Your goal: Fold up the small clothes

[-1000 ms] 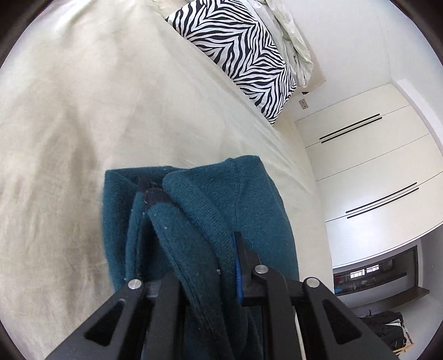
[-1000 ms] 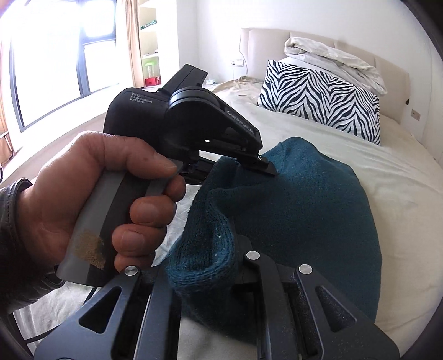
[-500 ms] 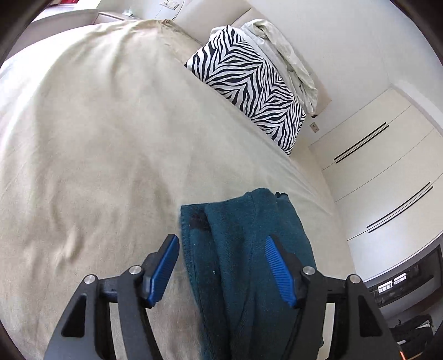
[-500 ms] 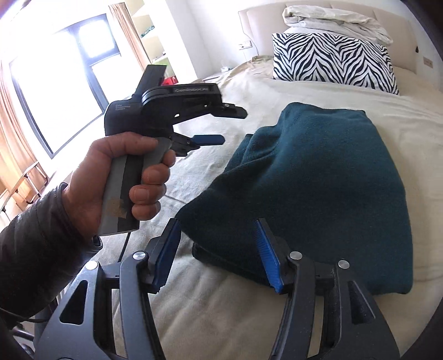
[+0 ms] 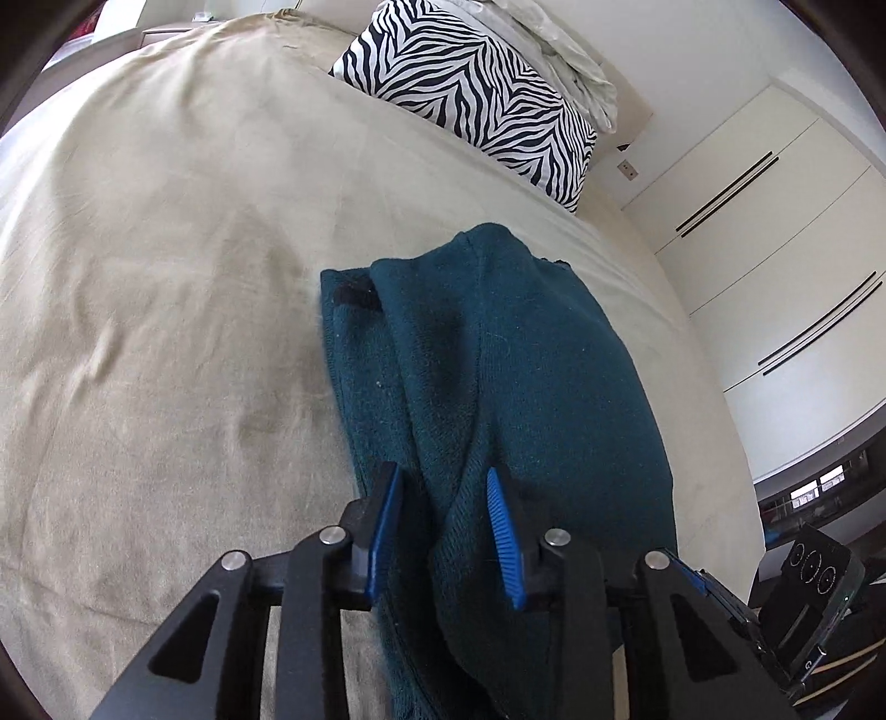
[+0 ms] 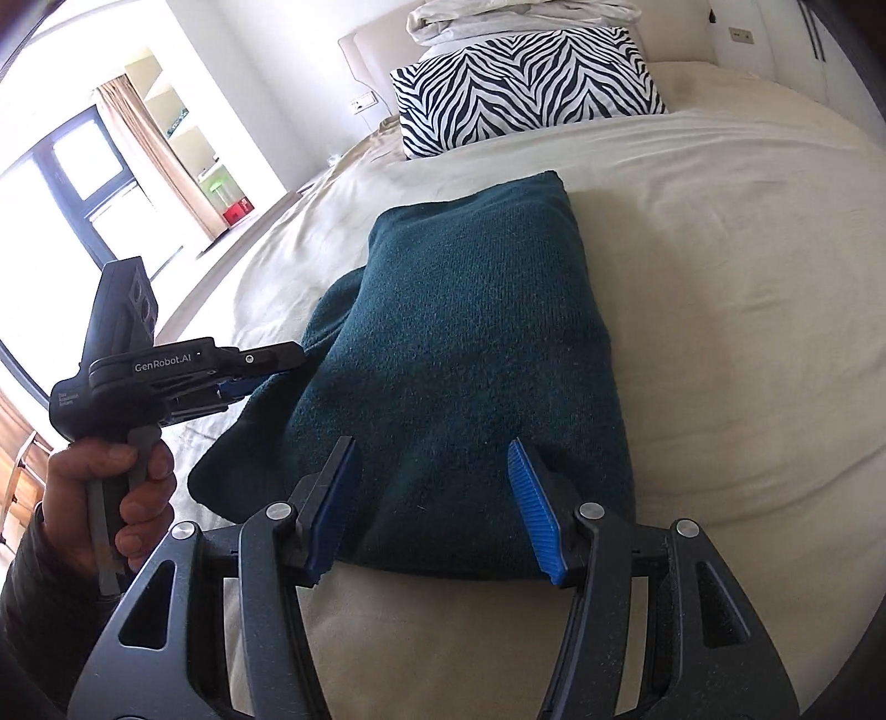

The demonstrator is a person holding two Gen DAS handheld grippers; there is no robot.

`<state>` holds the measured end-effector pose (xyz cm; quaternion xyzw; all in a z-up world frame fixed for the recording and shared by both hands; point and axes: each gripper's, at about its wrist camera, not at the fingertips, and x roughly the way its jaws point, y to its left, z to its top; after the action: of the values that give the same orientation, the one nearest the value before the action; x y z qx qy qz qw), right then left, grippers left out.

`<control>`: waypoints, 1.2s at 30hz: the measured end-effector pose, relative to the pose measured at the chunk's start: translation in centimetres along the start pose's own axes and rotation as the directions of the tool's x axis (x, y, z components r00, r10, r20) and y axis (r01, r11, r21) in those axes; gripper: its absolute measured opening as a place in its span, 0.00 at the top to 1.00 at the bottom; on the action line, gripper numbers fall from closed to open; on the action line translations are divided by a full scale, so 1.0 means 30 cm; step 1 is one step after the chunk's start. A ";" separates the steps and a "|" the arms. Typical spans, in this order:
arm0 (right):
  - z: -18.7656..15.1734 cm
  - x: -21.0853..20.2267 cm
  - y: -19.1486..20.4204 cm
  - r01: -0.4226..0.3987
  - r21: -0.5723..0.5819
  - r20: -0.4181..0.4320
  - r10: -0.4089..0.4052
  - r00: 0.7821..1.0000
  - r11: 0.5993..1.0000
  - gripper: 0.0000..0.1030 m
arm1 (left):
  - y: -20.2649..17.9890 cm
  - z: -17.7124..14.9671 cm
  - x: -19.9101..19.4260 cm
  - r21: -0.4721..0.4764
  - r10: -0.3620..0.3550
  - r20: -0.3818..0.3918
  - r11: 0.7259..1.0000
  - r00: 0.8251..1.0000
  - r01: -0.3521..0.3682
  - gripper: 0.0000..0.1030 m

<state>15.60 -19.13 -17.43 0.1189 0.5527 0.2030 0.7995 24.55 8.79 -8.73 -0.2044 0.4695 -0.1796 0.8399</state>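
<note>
Currently mid-fold: dark teal knitted garment is lying partly folded on the beige bed sheet, centre of both frames. Left gripper is closing its jaws around a raised ridge of teal fabric at lower centre of the left view; the blue pads are not visibly pressing on it yet, so calling it ungripped. Right gripper is hovering with jaws half-wide, straddling the garment's near edge, not clamping it. Person's hand is showing at lower left of the right view, holding the left tool. Next move probably needs both jaws pinching near-edge layers cleanly, then carrying them toward the far end. Zebra-striped pillow and crumpled white bedding are sitting at top of frame, well apart. Nothing is blocking; bunched layers at the left edge risk a lopsided fold.
</note>
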 end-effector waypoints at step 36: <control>0.051 -0.186 -0.056 -0.004 0.080 0.117 -0.005 0.993 0.997 0.48 | -0.059 -0.106 -0.184 0.056 0.081 0.269 0.993 0.960 -0.100 0.77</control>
<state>15.66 -23.12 -12.92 0.1624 0.5127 0.1732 0.8251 18.88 9.47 -5.39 -0.1761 0.3550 -0.1279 0.9092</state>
